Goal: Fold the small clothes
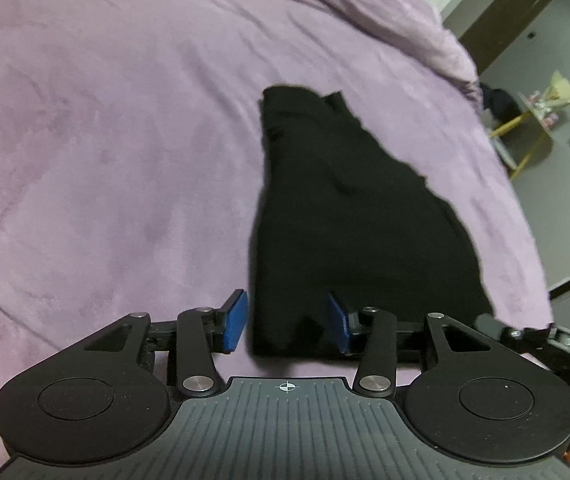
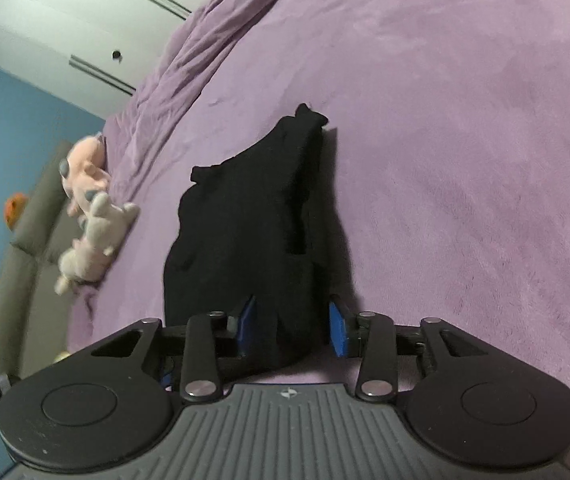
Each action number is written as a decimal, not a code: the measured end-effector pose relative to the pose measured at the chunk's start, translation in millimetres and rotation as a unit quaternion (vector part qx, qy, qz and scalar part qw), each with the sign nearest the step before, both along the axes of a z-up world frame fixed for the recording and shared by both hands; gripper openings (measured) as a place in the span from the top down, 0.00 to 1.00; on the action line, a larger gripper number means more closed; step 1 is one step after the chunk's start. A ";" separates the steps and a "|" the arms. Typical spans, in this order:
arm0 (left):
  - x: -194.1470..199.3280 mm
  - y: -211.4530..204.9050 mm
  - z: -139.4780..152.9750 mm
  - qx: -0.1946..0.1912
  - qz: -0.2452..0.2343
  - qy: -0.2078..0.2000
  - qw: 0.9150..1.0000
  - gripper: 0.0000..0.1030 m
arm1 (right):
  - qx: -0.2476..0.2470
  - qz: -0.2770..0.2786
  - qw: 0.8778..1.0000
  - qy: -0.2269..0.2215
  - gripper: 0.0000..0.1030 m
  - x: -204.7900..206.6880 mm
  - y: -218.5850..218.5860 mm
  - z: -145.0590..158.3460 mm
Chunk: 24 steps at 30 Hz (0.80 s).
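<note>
The left gripper sits low over the purple bed with its jaws spread apart, one blue pad on the bedcover just left of the cloth's near corner and the other pad over the cloth itself. The black garment lies flat on the bed, and its near left corner falls between those released jaws without being pinched. From this gripper the garment runs straight ahead and away, a long dark strip whose left side is a fairly straight edge and whose right side slants outward toward the near end, so the long axis lines up with the direction the fingers point.

Further right, the right gripper mirrors that stance. Its jaws are also released, straddling the near right part of the black garment; the left pad rests against the cloth and the right pad stands just beside the cloth's right edge, over the bed. Here too the garment stretches away along the finger line. A stuffed toy lies well off to the left near the bed's edge.

Both grippers seem equally near the same short near edge, one at each corner. My reading is that the next fold carries this edge forward along the long axis, needing both jaws to close first.
</note>
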<state>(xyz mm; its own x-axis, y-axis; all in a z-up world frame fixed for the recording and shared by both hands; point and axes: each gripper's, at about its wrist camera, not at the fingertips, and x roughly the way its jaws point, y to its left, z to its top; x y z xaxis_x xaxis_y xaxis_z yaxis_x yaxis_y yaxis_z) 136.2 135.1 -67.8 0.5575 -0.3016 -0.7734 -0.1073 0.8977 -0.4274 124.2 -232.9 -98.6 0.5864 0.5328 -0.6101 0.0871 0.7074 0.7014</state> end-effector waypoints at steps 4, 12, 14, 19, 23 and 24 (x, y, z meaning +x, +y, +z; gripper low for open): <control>3.5 -3.8 -4.3 -0.003 -0.011 0.002 1.000 0.71 | -0.042 0.013 0.999 -0.004 0.86 -0.2 6.1 7.7; 1.2 14.6 3.3 -0.041 0.012 -0.019 0.999 0.91 | 0.109 -0.025 0.994 0.012 0.92 -1.0 -23.2 -2.3; -1.0 12.4 7.8 -0.014 0.003 -0.028 0.999 0.91 | -0.014 -0.012 1.000 0.018 0.92 -1.0 -13.8 0.2; -3.8 -8.0 -4.3 0.081 -0.032 -0.020 0.996 0.91 | -0.095 -0.002 0.995 0.025 0.92 -2.6 -5.3 -1.7; -9.2 -13.6 -3.6 0.110 -0.035 -0.029 0.993 0.91 | -0.151 -0.012 0.988 0.011 0.87 -4.1 -6.0 14.2; -10.4 -14.3 -1.4 0.120 -0.032 -0.029 0.992 0.91 | -0.155 -0.015 0.988 0.001 0.87 -4.9 -6.1 18.4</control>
